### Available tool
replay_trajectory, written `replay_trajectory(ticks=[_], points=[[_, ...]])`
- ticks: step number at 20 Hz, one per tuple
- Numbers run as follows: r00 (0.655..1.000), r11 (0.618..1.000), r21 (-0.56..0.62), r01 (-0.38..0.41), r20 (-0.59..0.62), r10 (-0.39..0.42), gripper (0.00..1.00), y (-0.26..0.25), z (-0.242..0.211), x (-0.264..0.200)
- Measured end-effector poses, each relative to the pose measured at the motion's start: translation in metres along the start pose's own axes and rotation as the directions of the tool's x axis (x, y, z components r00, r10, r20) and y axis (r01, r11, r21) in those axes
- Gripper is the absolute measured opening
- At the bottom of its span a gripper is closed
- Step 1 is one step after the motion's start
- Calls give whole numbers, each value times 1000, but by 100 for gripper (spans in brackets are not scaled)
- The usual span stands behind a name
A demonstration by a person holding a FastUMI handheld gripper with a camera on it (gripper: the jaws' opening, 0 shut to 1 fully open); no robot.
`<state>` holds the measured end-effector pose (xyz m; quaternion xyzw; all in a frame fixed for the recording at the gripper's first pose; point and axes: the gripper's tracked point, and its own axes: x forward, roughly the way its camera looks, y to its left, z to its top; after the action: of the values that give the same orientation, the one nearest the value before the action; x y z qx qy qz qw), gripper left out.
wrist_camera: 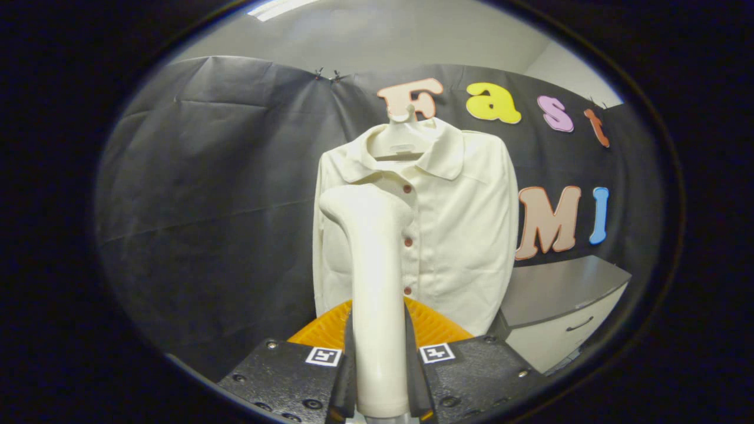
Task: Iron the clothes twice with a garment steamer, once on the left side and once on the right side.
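The hand-held gripper (380,377) clamps the garment steamer (374,282) upright – its head seemingly just before the hanging shirt (465,235), left of the buttons.

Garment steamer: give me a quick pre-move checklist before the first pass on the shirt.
1. Grip: gripper shut on the cream plastic garment steamer, both fingers on its handle: ok.
2. Steamer upright between the fingers: ok.
3. Steamer head aimed at the cream button-up shirt, over its panel left of the buttons: ok.
4. Head touching the fabric: cannot tell.
5. Shirt hanging on its white hanger against the black cloth wall: ok.
6. Steam on: cannot tell.
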<state>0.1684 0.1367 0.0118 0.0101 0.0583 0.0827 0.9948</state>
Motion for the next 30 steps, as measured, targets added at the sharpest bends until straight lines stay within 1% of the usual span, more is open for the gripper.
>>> replay_trajectory(ticks=[2, 4, 6, 10, 15, 18, 20, 23, 28, 30], points=[[1000, 1000, 2, -9, 19, 9, 34, 12, 6, 15], [999, 1000, 0, 21, 41, -21, 34, 18, 13, 29], [997, 998, -7, 67, 49, -67, 34, 21, 15, 47], [987, 987, 23, 159, 25, -159, 34, 32, 6, 76], [957, 958, -8, 285, 59, -284, 34, 37, -6, 99], [944, 944, 1, 331, 17, -331, 34, 37, -25, 113], [935, 934, -15, 356, 9, -356, 34, 34, -33, 123], [919, 921, -10, 390, -48, -390, 34, 28, -56, 129], [901, 910, -13, 415, -129, -413, 34, 17, -95, 132], [898, 911, -4, 412, -170, -407, 34, 15, -115, 133]])
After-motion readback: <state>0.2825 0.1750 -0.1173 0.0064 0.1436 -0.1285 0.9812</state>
